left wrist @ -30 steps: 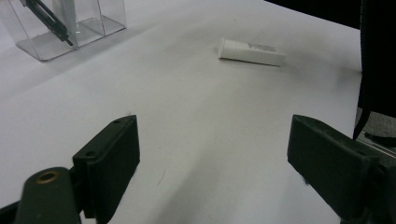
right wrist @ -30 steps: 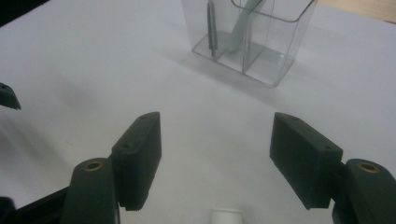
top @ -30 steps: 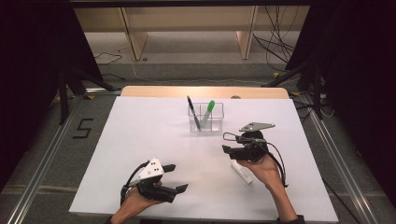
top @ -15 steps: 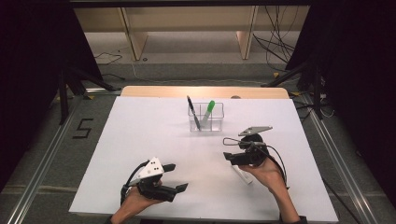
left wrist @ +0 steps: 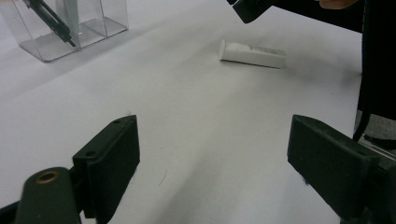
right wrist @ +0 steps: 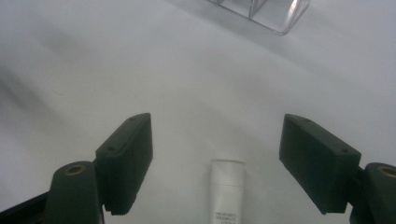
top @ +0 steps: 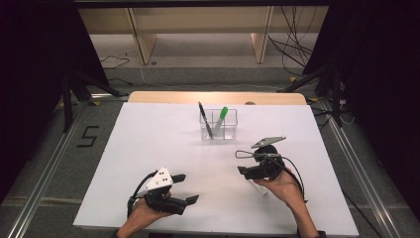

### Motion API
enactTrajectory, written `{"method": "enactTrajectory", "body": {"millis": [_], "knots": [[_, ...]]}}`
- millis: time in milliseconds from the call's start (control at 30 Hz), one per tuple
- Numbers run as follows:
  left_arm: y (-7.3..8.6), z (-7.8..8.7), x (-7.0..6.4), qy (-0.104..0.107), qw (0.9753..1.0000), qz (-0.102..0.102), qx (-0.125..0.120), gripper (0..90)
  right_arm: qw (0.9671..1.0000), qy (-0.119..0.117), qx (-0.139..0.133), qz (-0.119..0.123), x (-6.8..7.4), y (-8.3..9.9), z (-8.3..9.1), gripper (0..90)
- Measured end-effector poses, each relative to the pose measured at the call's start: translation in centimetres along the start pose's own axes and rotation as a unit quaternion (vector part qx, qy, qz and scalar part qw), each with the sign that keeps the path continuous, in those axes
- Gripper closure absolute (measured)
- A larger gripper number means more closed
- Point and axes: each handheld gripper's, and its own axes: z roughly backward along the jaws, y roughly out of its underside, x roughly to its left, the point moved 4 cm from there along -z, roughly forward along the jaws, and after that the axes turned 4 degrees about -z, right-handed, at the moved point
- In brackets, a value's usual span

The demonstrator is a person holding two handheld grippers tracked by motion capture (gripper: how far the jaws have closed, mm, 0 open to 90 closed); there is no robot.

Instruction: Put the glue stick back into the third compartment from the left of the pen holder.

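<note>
In the high view the right gripper (top: pixel 246 162) sat at the lower right of the frame, held low over the white table (top: pixel 148 148), its jaws spread wide and holding nothing. A white tube (top: pixel 261 189) lay flat on the table just under that hand, mostly hidden by it. In the right gripper view the tube (right wrist: pixel 226 191) showed at the bottom centre, lying between the two open jaws and lengthwise to them, touching neither; small print ran across its near end, too small to read.

The left gripper (top: pixel 187 188) rested at the lower left of the high view, close to the table's near edge, well apart from the right one. Its jaws were also wide open and empty. In the left gripper view the tube (left wrist: pixel 252 53) lay in the upper right of the frame, flat on the table, with a jaw tip of the right gripper (left wrist: pixel 250 9) just above it at the top edge.

A clear holder (top: pixel 229 130) stood upright at the centre of the high view, toward the far side of the table, well apart from both grippers. A black pen (top: pixel 205 120) leaned in its left part and a green-capped marker (top: pixel 220 119) leaned beside it. The holder (left wrist: pixel 98 28) also showed at the upper left of the left gripper view, and its corner (right wrist: pixel 275 14) at the top of the right gripper view.
</note>
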Motion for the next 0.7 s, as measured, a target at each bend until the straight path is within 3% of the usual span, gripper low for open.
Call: {"method": "enactTrajectory", "body": {"millis": [267, 700], "knots": [[0.0, 0.0, 0.0, -0.001, 1.0000, 0.000, 0.001, 16.6, 0.9998, 0.006, 0.021, 0.000, 0.1, 0.5, -0.4, 28.0], [0.0, 0.1, -0.1, 0.000, 1.0000, -0.003, -0.001, 16.6, 0.9982, 0.016, 0.057, -0.014, -0.9, 1.4, -0.5, 42.4]]}}
